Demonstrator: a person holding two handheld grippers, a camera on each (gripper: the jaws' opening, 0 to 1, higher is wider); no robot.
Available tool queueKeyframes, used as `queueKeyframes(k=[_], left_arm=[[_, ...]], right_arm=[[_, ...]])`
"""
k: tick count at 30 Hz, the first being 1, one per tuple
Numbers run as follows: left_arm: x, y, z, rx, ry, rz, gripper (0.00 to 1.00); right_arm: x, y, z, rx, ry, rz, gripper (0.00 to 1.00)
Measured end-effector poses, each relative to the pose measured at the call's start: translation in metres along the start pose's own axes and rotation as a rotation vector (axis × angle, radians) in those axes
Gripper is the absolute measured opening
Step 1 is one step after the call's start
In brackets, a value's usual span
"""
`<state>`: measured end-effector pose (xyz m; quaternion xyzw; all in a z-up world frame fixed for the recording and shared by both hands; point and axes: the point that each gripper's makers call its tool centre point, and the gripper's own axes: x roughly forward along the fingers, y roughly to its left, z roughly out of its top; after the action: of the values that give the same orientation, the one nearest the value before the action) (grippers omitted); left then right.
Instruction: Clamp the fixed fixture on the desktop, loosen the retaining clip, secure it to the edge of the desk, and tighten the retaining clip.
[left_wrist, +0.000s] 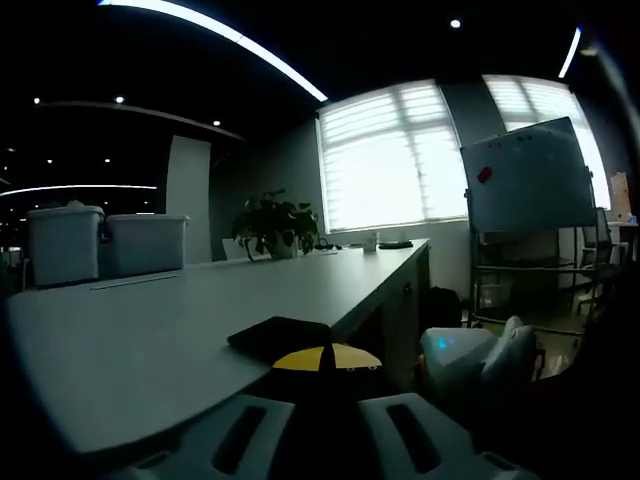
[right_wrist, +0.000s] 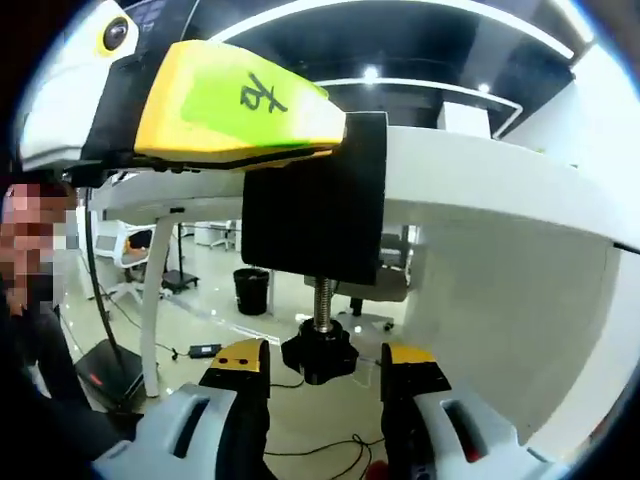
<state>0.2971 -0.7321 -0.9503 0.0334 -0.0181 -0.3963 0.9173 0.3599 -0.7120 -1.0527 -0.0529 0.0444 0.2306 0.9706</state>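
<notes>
Below the desk edge, the right claw (right_wrist: 323, 368) points up with its yellow-tipped jaws spread wide, one on each side of the black knob (right_wrist: 319, 357) at the foot of the clamp's threaded screw (right_wrist: 323, 296); whether the pads touch the knob I cannot tell. The screw runs up into the black clamp (right_wrist: 315, 205), which sits hooked over the edge of the white desk (right_wrist: 480, 180). On top of the clamp, seen from the right gripper view, the left claw (right_wrist: 262, 150) comes in from the left, its yellow jaw marked with green tape lying against the clamp's upper face. From the left gripper view, the left claw (left_wrist: 322, 372) has its white jaws apart at the bottom, yellow tips close together on the black clamp top (left_wrist: 280, 337) that lies flat on the desk (left_wrist: 150, 330) near its edge; it appears closed on the clamp. Farther along the desk stand two pale bins (left_wrist: 100, 243) and a potted plant (left_wrist: 275, 227). Off the desk stands a whiteboard (left_wrist: 528, 175) before bright blinds (left_wrist: 390, 155).
</notes>
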Motion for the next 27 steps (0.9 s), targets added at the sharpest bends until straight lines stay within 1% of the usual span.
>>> queueKeyframes(k=[2, 3, 5, 7, 8, 11, 13, 15, 17, 18, 19, 20, 21, 22, 24, 25, 26, 27], left_arm=[[0.000, 0.000, 0.000, -0.006, -0.007, 0.002, 0.01], [0.000, 0.000, 0.000, -0.010, -0.009, 0.003, 0.01], [0.000, 0.000, 0.000, -0.009, -0.009, 0.001, 0.01], [0.000, 0.000, 0.000, -0.009, -0.010, 0.000, 0.01], [-0.001, 0.000, 0.000, -0.010, -0.011, 0.000, 0.01], [0.000, 0.000, 0.000, -0.007, -0.012, 0.001, 0.01], [0.000, 0.000, 0.000, -0.002, -0.011, 0.001, 0.01], [0.000, 0.001, 0.001, -0.001, -0.012, 0.000, 0.01], [0.000, 0.001, 0.001, 0.003, -0.010, -0.002, 0.01], [0.000, 0.001, 0.001, 0.004, -0.010, -0.002, 0.01], [0.000, 0.001, 0.000, 0.012, -0.008, -0.002, 0.01], [0.001, 0.001, 0.000, 0.017, -0.008, -0.003, 0.01], [0.001, 0.001, 0.000, 0.014, -0.009, 0.000, 0.01], [0.001, 0.002, 0.000, 0.011, -0.010, 0.001, 0.01], [0.001, 0.001, 0.001, 0.015, -0.005, 0.005, 0.01], [0.001, 0.001, 0.001, 0.018, -0.003, 0.008, 0.01], [0.001, 0.001, 0.001, 0.020, -0.001, 0.009, 0.01], [0.001, 0.001, 0.000, 0.021, 0.001, 0.010, 0.01]], right_arm=[[0.004, 0.002, 0.000, -0.006, 0.008, -0.012, 0.39], [0.006, 0.003, -0.001, -0.013, 0.019, -0.012, 0.35], [0.005, 0.005, 0.001, -0.038, 0.009, -0.016, 0.32], [0.006, 0.005, 0.000, -0.047, 0.018, -0.027, 0.28], [0.005, 0.003, -0.001, -0.056, 0.025, -0.043, 0.28], [0.005, 0.003, 0.000, -0.058, 0.031, -0.038, 0.27], [0.004, 0.005, 0.000, -0.058, 0.027, 0.008, 0.27], [0.003, 0.010, 0.002, -0.073, 0.020, 0.088, 0.26], [0.002, 0.009, 0.001, -0.072, 0.013, 0.155, 0.26], [0.002, 0.009, 0.002, -0.095, 0.002, 0.189, 0.26], [0.002, 0.012, 0.002, -0.126, 0.001, 0.244, 0.26], [0.002, 0.014, 0.001, -0.119, 0.003, 0.291, 0.26], [0.003, 0.013, 0.001, -0.131, 0.009, 0.326, 0.26], [0.002, 0.015, 0.003, -0.176, -0.003, 0.360, 0.26], [0.000, 0.020, 0.002, -0.163, 0.002, 0.427, 0.26], [-0.001, 0.023, 0.003, -0.170, -0.009, 0.477, 0.26], [-0.002, 0.024, 0.004, -0.188, -0.022, 0.509, 0.26], [-0.002, 0.026, 0.004, -0.173, -0.027, 0.542, 0.26]])
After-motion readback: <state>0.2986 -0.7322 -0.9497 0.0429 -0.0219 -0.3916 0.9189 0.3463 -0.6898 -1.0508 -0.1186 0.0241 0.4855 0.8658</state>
